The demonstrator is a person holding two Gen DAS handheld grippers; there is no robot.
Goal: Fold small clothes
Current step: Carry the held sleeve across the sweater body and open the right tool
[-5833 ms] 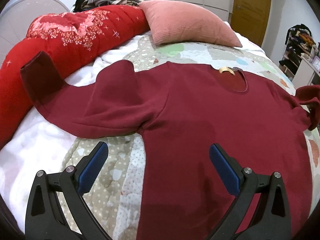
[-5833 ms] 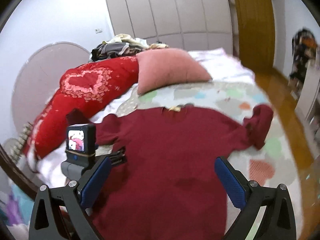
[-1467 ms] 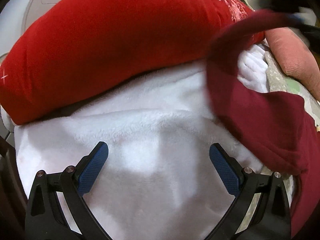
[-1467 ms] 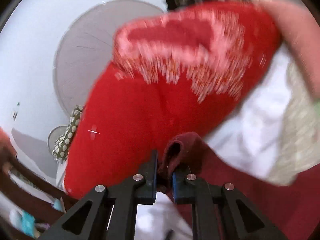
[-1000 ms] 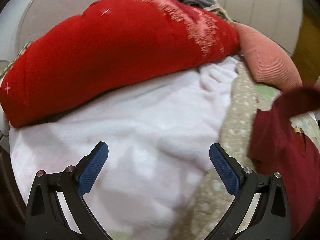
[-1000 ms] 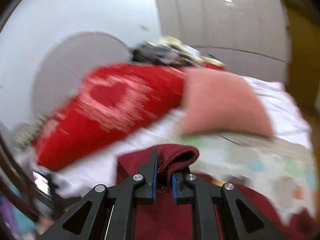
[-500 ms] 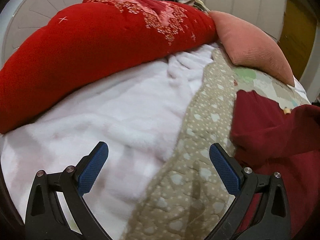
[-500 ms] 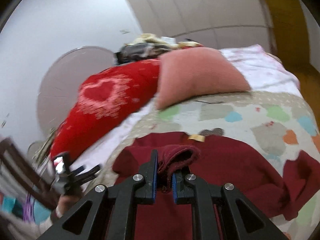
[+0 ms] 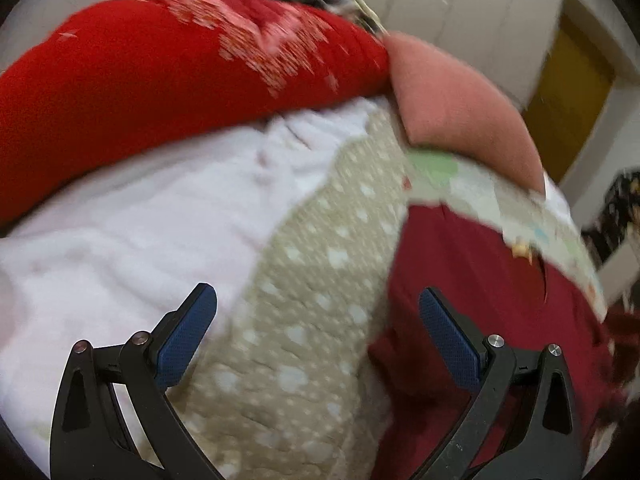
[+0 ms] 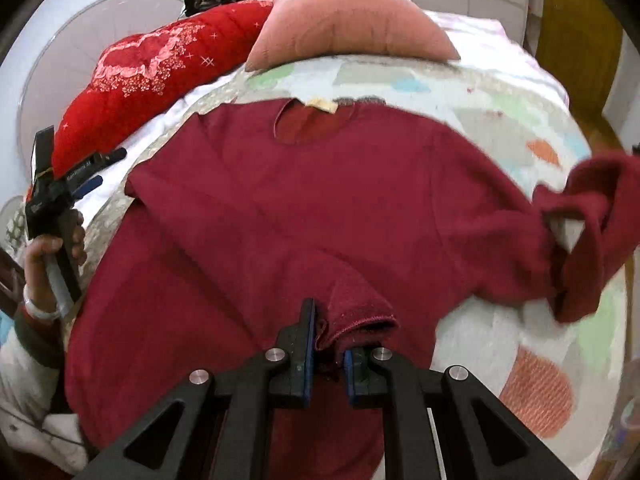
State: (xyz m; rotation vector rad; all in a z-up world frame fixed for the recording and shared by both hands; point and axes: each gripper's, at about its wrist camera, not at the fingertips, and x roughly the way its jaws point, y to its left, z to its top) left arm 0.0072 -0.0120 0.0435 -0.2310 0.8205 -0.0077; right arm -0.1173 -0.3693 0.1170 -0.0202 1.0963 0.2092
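At far left the left gripper hangs with fingers spread wide, holding nothing, its printed lettering unreadable; the maroon sweater lies on the bed quilt; the right gripper pinches its folded-over sleeve cuff

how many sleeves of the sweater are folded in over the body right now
1. The left sleeve lies across the maroon sweater, its cuff pinched in the right gripper. The other sleeve is bunched off to the side.

Both black plastic two-finger grippers, left and right, carry blue textured pads and silver screws. The bare-skinned left hand wears a pale bangle above a dark cuff and white sleeve.
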